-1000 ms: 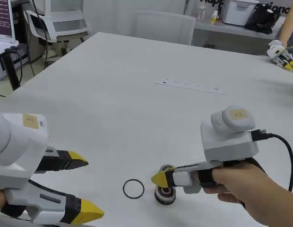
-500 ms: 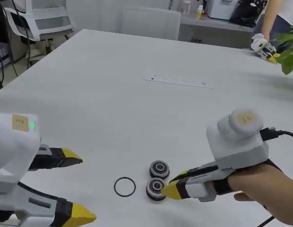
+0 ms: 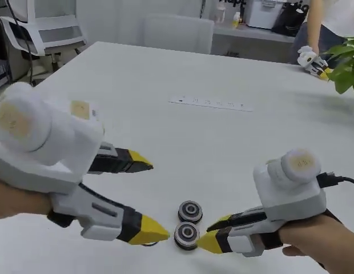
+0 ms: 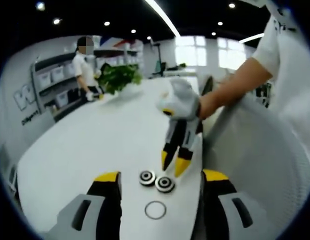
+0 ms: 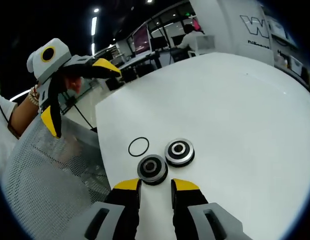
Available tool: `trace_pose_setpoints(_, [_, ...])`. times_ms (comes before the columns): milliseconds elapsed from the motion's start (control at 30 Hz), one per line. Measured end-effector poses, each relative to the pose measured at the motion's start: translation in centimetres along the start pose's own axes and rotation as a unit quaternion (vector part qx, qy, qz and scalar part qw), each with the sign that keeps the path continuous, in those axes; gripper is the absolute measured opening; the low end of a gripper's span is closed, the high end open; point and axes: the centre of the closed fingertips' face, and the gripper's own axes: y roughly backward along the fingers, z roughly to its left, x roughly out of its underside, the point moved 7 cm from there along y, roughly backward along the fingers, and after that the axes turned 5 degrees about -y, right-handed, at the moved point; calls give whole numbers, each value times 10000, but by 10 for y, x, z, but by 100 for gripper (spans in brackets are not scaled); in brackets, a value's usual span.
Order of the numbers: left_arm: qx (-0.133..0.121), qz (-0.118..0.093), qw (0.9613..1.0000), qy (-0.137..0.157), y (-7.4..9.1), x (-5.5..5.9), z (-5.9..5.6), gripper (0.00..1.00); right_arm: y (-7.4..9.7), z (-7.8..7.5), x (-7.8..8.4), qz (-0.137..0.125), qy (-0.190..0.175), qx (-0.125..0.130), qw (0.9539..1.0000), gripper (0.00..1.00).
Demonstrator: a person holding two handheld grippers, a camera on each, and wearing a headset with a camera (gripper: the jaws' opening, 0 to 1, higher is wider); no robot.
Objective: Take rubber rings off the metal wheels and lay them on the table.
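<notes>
One rubber ring (image 5: 139, 146) is already laid flat on the bench (image 3: 165, 74), just beside two metal wheels lying side by side. The right gripper (image 5: 156, 185) is poised just short of the near wheel (image 5: 152, 168), its fingers (image 5: 127, 186) drawn to a narrow gap with nothing held, and the left gripper (image 3: 153, 198) is held beside them with fingers spread wide and empty. Removal of a further ring is judged to be in hand: a wheel must be steadied and its dark rim peeled off, though which wheel still carries a ring cannot be told.

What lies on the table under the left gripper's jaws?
A loose black rubber ring lies flat on the table between the open jaws of the left gripper. In the head view a jaw tip hides most of it.
</notes>
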Motion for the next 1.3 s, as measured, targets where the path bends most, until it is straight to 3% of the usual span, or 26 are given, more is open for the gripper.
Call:
trace_pose_setpoints(133, [3, -41, 10000, -78, -18, -2, 7, 61, -2, 1, -1, -68, 164, -79, 9998, 22])
trace_pose_setpoints(367, [-48, -165, 9998, -62, -48, 7, 15, 53, -4, -1, 0, -109, 250, -67, 9996, 22])
trace_pose_setpoints(467, [-360, -429, 9981, 258, -58, 16, 19, 45, -5, -1, 3, -36, 348, -92, 9993, 21])
trace_pose_setpoints(533, [-404, -489, 9966, 526, -60, 24, 19, 40, -6, -1, 3, -23, 402, -86, 9992, 21])
trace_pose_setpoints(667, [-364, -199, 9984, 387, -63, 35, 20, 33, -9, 0, 3, 3, 505, -101, 9987, 21])
trace_pose_setpoints(733, [-340, -158, 9983, 456, -64, 40, 19, 32, -10, 0, 3, 19, 556, -98, 9984, 21])
trace_pose_setpoints(1000, [37, 332, 9992, 228, -75, 55, 3, 27, -13, 0, 4, 90, 704, -74, 9974, 23])
trace_pose_setpoints(1100, [70, 525, 9985, 135, -80, 62, -2, 25, -14, 1, 5, 151, 767, -72, 9969, 22])
trace_pose_setpoints(1167, [209, 686, 9974, -71, -82, 66, -7, 23, -15, 0, 5, 127, 777, -55, 9969, 23])
trace_pose_setpoints(1233, [263, 774, 9964, -206, -83, 68, -11, 21, -15, 0, 4, 101, 787, -44, 9968, 25])
trace_pose_setpoints(1267, [219, 643, 9976, -141, -83, 65, -10, 19, -16, 0, 5, 120, 820, -37, 9966, 24])
trace_pose_setpoints(1300, [231, 674, 9974, -88, -83, 65, -10, 17, -16, 1, 5, 126, 859, -41, 9962, 23])
